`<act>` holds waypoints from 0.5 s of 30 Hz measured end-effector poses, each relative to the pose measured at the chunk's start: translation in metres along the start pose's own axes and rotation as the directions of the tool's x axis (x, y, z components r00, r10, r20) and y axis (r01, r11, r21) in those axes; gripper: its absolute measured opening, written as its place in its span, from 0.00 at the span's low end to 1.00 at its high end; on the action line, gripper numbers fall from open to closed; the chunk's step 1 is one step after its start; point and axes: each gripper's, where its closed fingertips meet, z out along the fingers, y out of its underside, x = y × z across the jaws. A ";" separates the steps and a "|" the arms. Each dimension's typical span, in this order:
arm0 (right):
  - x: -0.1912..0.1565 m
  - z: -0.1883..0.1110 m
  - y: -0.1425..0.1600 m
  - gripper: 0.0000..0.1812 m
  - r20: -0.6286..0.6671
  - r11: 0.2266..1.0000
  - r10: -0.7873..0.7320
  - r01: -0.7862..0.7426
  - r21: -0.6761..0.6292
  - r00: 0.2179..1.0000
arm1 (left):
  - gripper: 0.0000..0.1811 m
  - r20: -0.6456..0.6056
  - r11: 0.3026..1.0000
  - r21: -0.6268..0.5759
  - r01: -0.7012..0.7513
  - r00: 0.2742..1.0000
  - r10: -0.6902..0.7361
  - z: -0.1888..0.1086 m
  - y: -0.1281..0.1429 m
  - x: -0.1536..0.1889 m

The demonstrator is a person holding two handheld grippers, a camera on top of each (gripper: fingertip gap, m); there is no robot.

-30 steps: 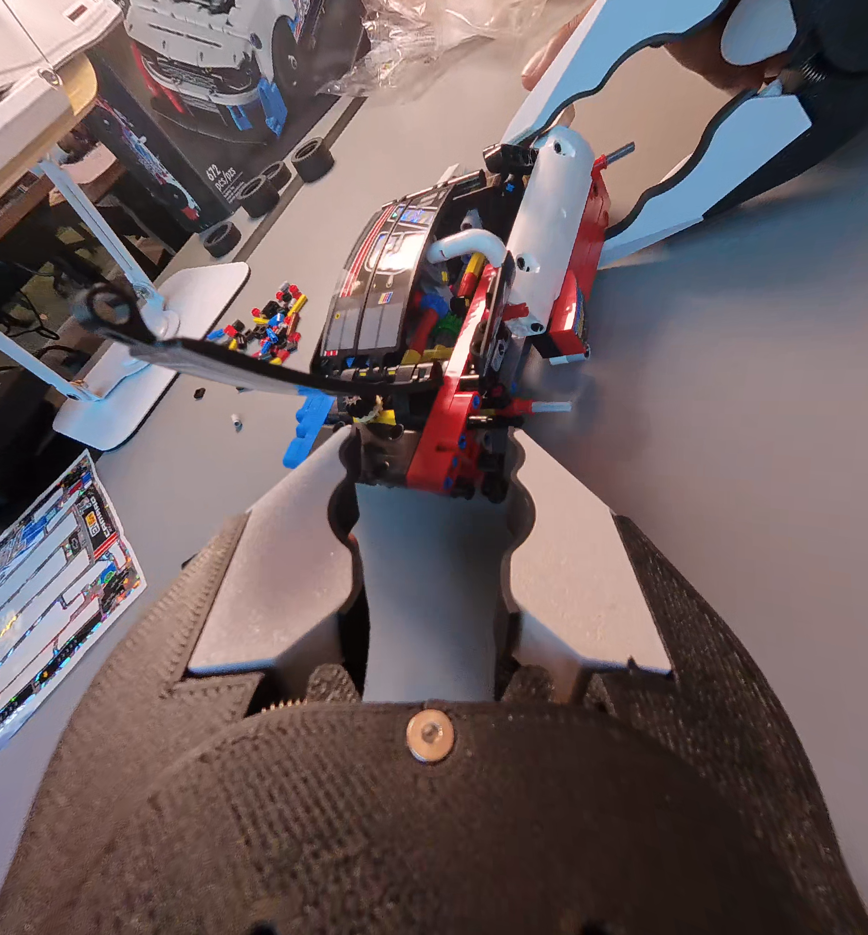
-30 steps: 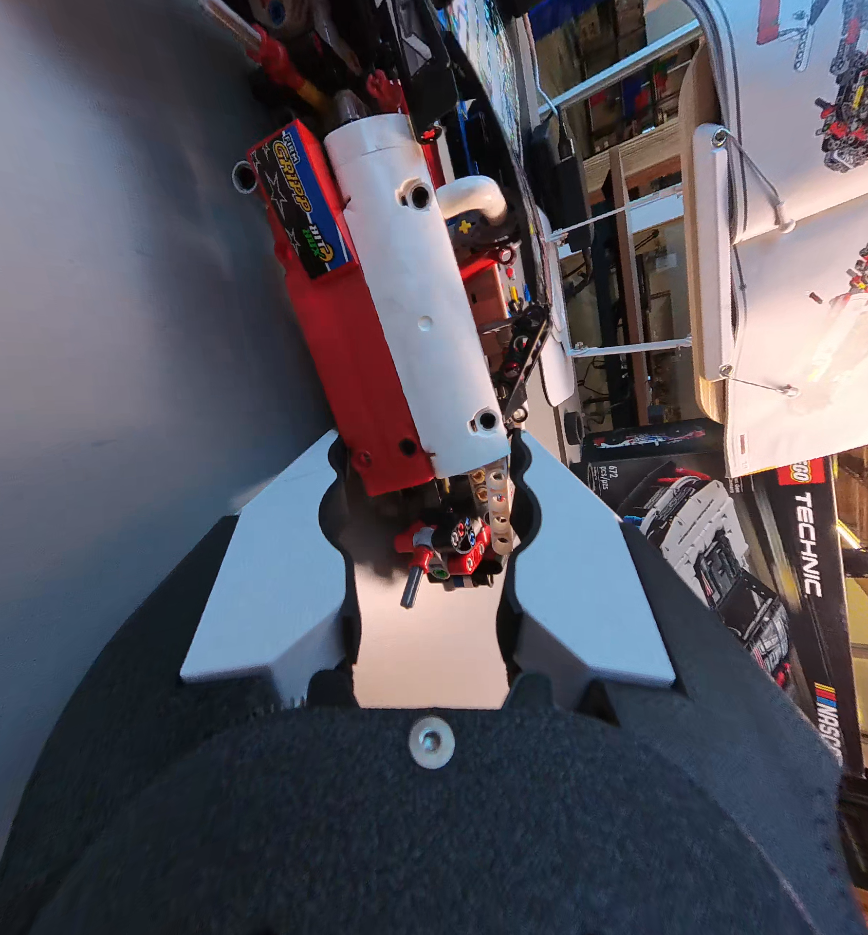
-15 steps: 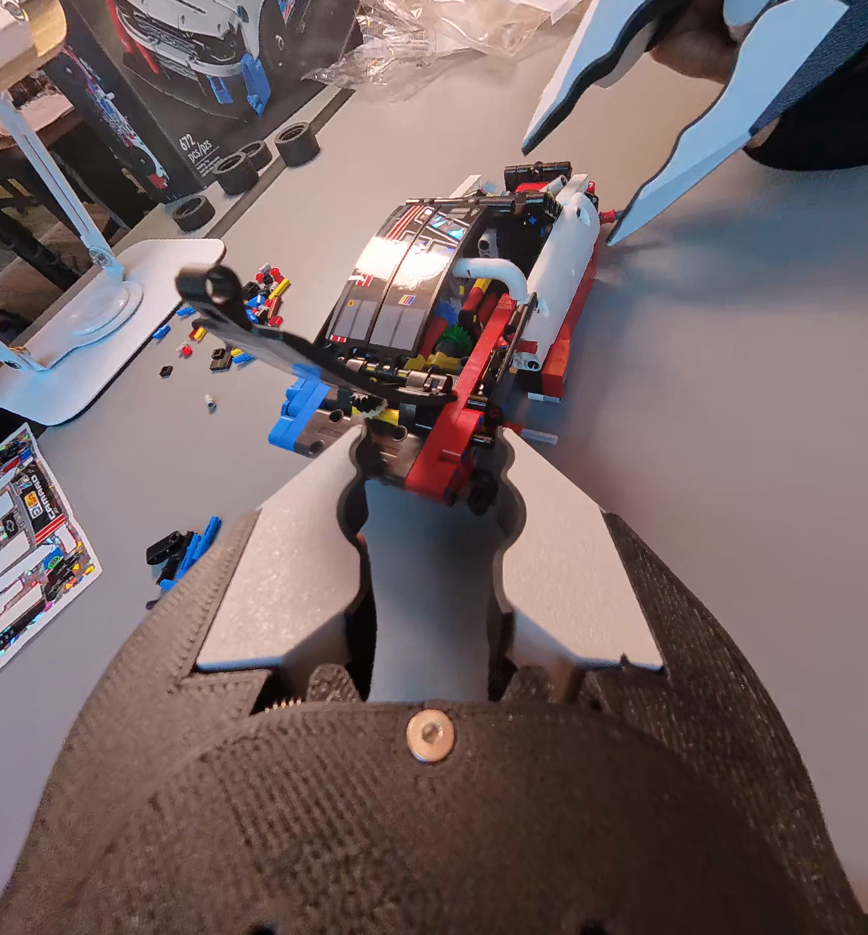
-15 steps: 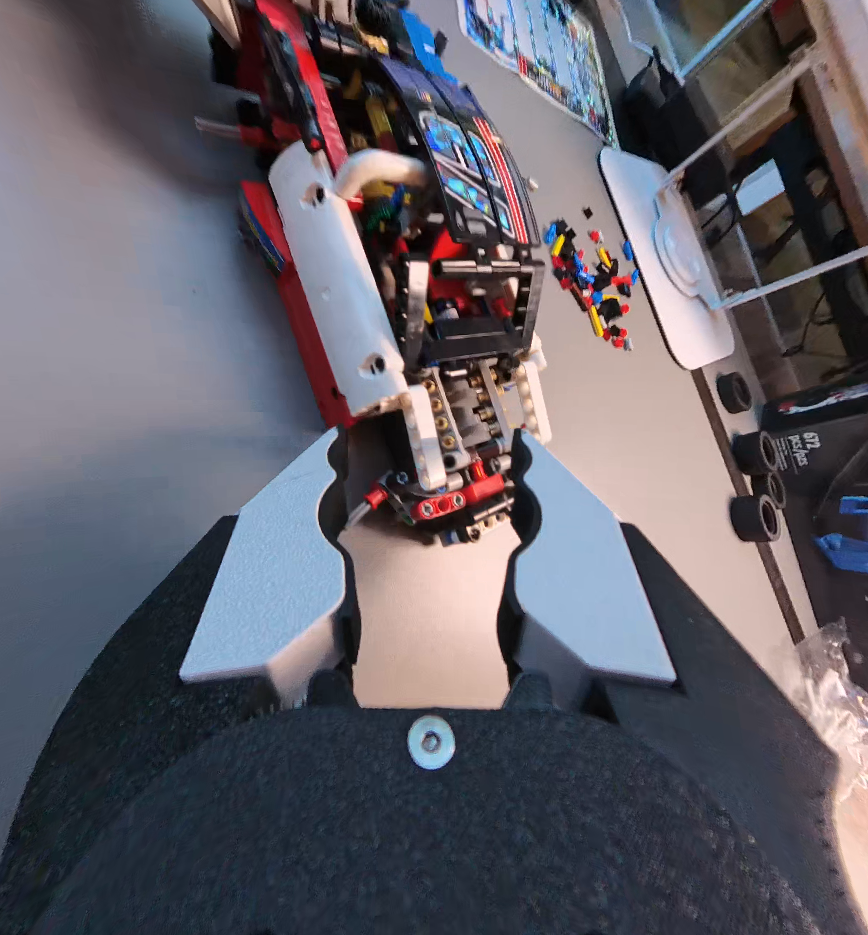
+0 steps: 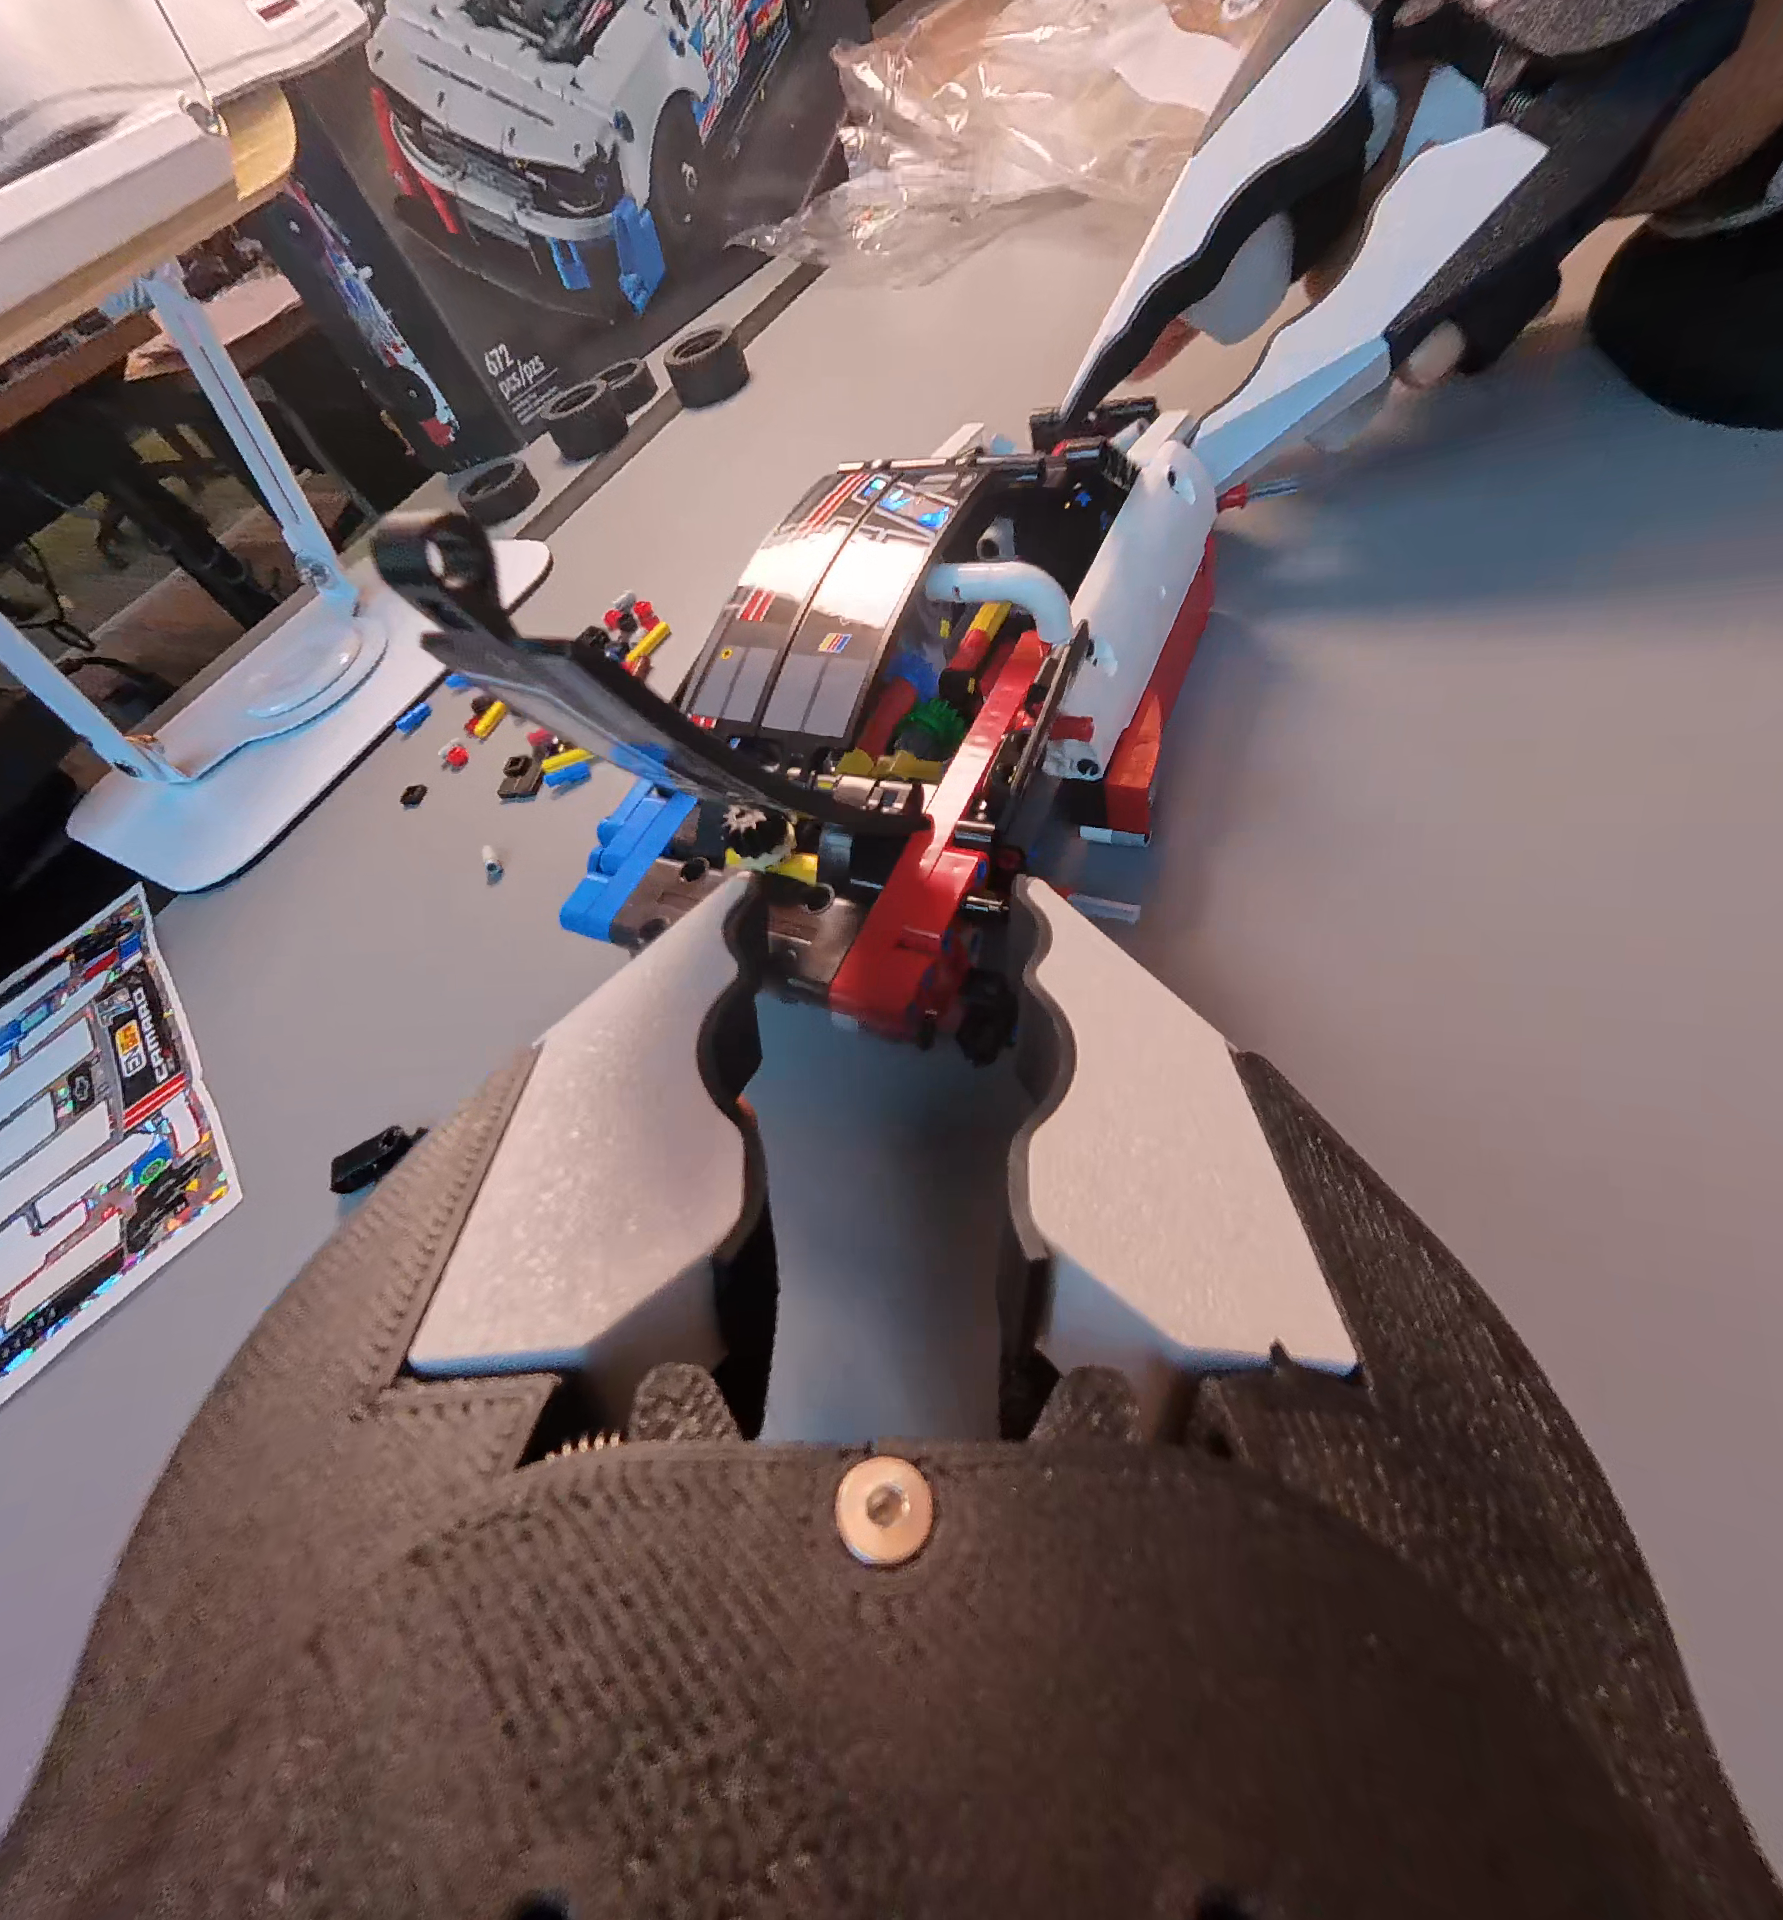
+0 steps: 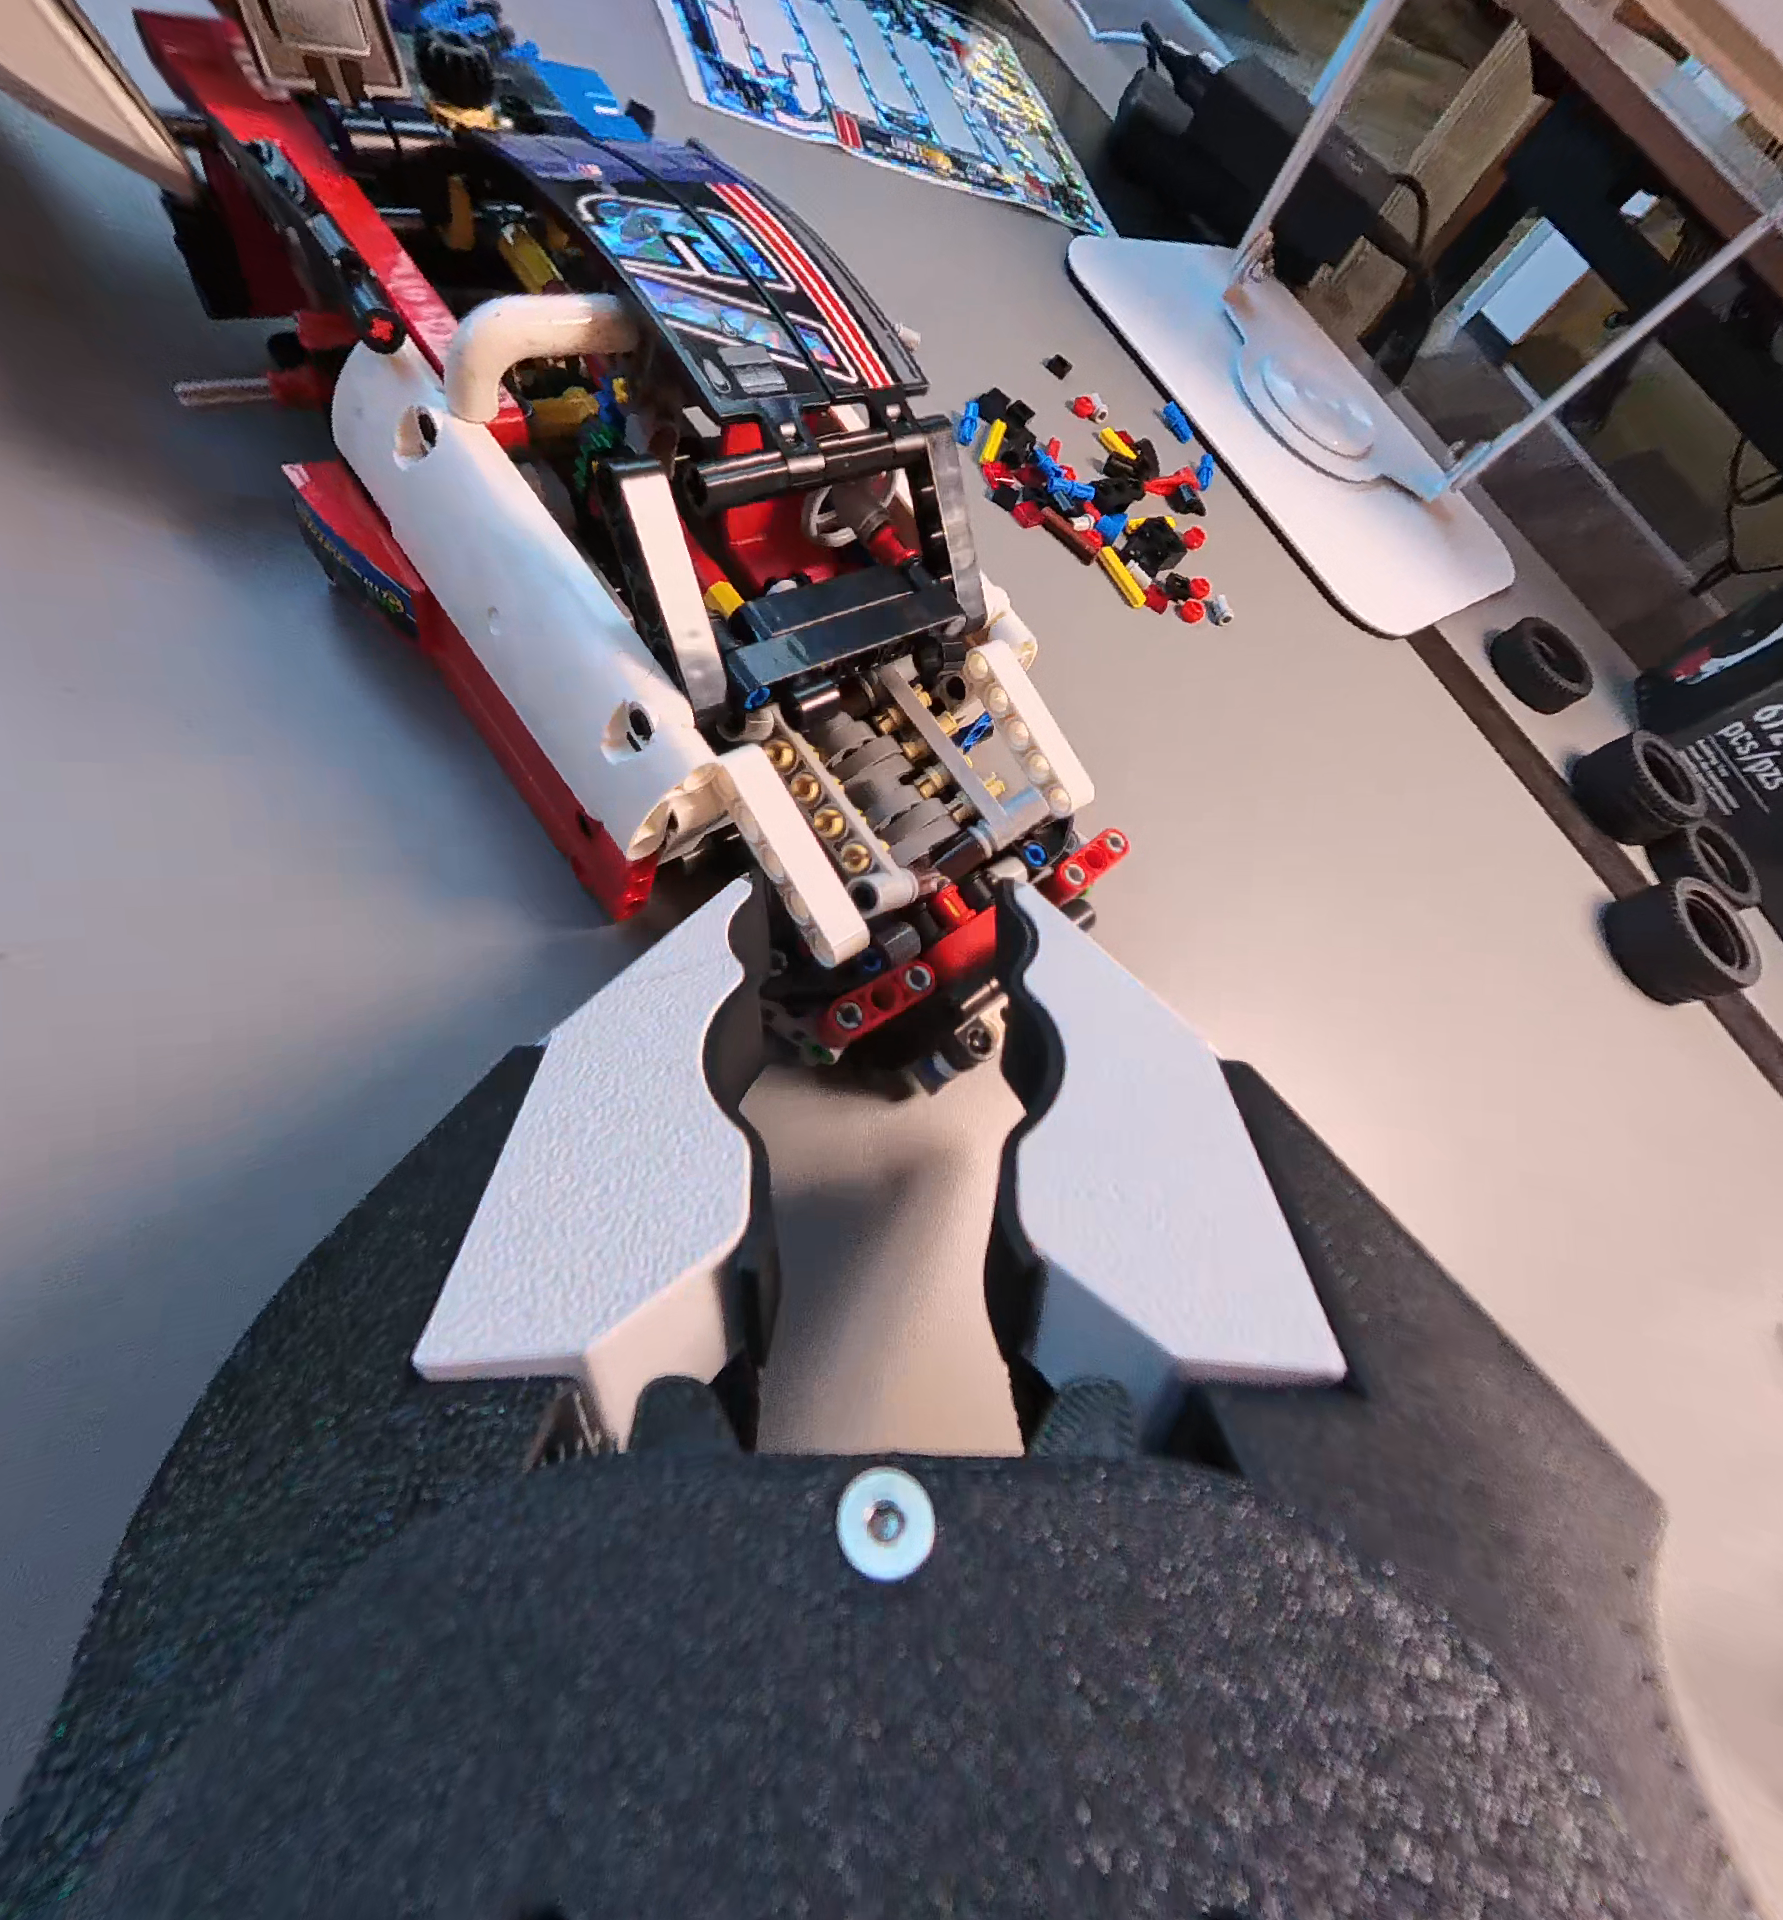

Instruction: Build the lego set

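Now the lego car [image 5: 928, 665] lies on the counter [image 5: 1489, 935] at frame centre, my left hand-held gripper [image 5: 882, 920] and right hand-held gripper [image 6: 871, 920] each clamping one end; I should grip evenly, avoiding twisting the frame.

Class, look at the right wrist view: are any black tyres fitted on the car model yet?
No: the black tyres lie loose on the table, apart from the car model.

Grey tabletop [image 5: 1489, 831] fills most of frame w/ warm light; white stand base [image 5: 243, 748] mid left, wooden desk edge [image 5: 87, 343] + dark clutter upper left
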 end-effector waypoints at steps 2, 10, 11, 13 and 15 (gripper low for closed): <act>0.003 -0.003 0.000 0.23 0.015 0.999 0.043 -0.043 0.028 0.999 | 0.25 -0.035 0.998 0.060 0.006 0.999 -0.004 -0.005 -0.010 0.003; 0.023 -0.028 -0.037 0.27 0.094 0.894 0.320 -0.333 0.300 0.943 | 0.28 -0.013 0.921 0.355 0.159 0.986 -0.165 -0.052 -0.049 -0.031; 0.027 -0.031 -0.041 0.27 0.090 0.875 0.341 -0.351 0.333 0.936 | 0.28 0.031 0.917 0.366 0.157 0.983 -0.181 -0.055 -0.050 -0.040; 0.037 -0.035 -0.047 0.26 0.071 0.844 0.373 -0.371 0.387 0.925 | 0.27 0.131 0.912 0.379 0.155 0.967 -0.218 -0.061 -0.049 -0.058; 0.045 -0.039 -0.050 0.25 0.044 0.817 0.407 -0.385 0.428 0.912 | 0.26 0.235 0.914 0.371 0.164 0.935 -0.264 -0.065 -0.044 -0.075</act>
